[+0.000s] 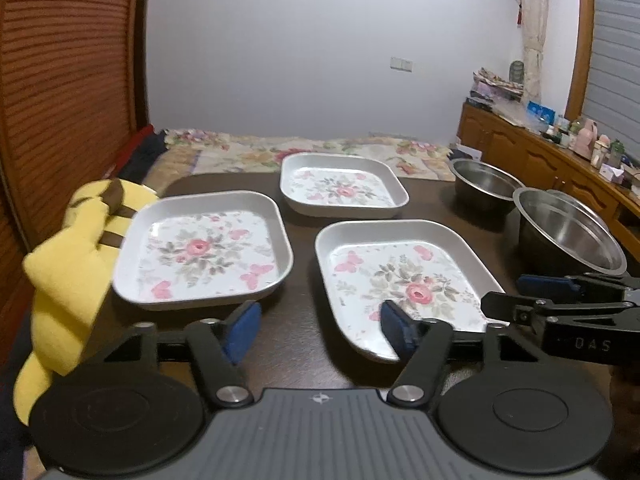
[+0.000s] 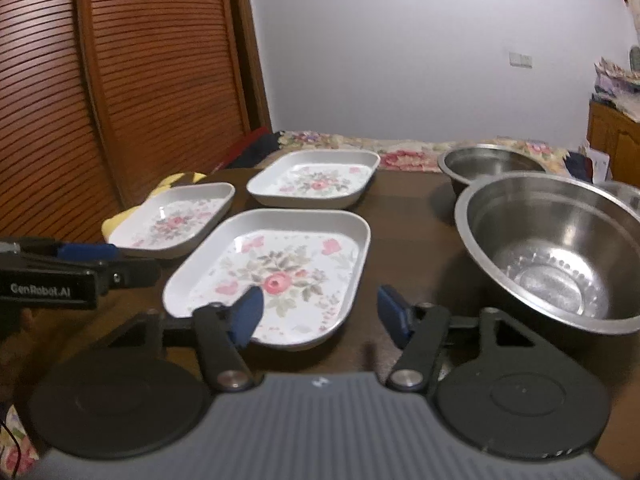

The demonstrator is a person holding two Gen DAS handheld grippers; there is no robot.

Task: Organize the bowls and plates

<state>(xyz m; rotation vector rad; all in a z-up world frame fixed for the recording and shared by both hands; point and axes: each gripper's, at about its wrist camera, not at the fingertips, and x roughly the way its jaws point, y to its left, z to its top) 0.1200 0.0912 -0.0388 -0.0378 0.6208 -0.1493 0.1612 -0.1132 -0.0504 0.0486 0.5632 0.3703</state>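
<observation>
Here both tongs, left tongs [image 1: 320,332] and right tongs [image 2: 320,314], hang half-open, empty, above the near white floral square plate [image 2: 276,276] on the dark bench [image 2: 404,220]; rigid, slick, likely breakable, so grip its raised rim.

The three square plates [image 1: 204,248] look glossy and smooth, white with printed flowers. The two bowls [image 2: 556,252] on the right are shiny steel. The table [image 1: 304,352] is dark, smooth wood. At far left, a soft yellow cloth [image 1: 68,264] and ribbed wooden doors [image 2: 160,80].
</observation>
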